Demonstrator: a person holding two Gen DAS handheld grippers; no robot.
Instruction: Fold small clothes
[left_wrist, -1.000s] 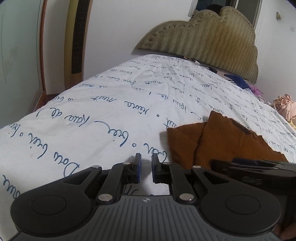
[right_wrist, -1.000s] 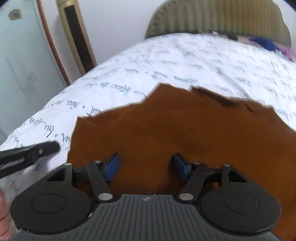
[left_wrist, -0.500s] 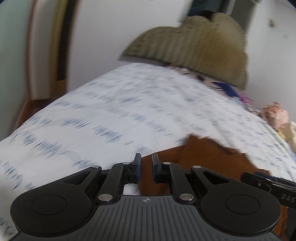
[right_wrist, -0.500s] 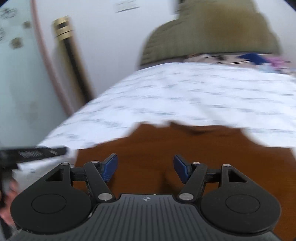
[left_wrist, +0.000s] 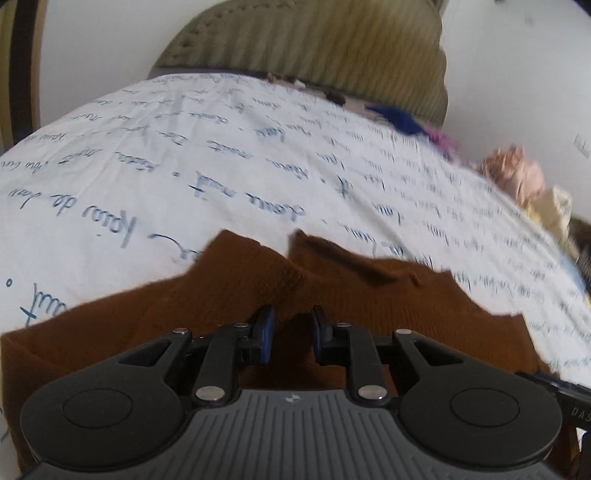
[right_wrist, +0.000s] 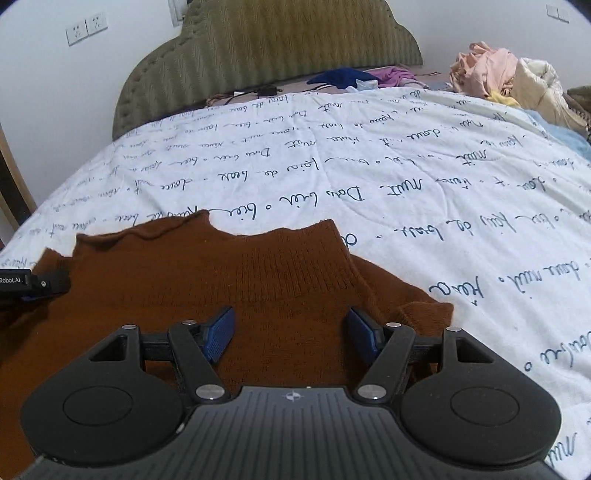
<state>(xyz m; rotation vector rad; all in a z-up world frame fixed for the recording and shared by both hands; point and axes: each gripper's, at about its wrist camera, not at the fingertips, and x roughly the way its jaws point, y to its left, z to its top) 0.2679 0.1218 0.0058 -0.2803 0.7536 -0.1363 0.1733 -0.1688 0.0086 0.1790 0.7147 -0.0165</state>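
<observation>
On the white quilted bedspread (right_wrist: 424, 177) with blue handwriting print, near its front edge, lies the rust-brown knitted garment (right_wrist: 229, 288), a small ribbed sweater by the look of it. Both grippers hang low over it.

Step, as I judge: approach for a fold; nothing lifted yet.

Left gripper (left_wrist: 290, 326): jaws have just been opening, now a narrow gap. A ridge of knit sits in front of and between the blue pads, but they do not appear to press on it.

Right gripper (right_wrist: 290, 330): jaws stand wide apart, empty, brown cloth beneath them.

Next move likely calls for each gripper to settle on an edge or corner, close on a single layer of knit, then carry it over. Soft, stretchy fabric; likely to sag and bunch if pinched mid-panel.

Garment: spread mostly flat, far edge uneven, two raised lobes with a notch between them, one small flap at its right side. Left view blurred; details there uncertain.
</observation>
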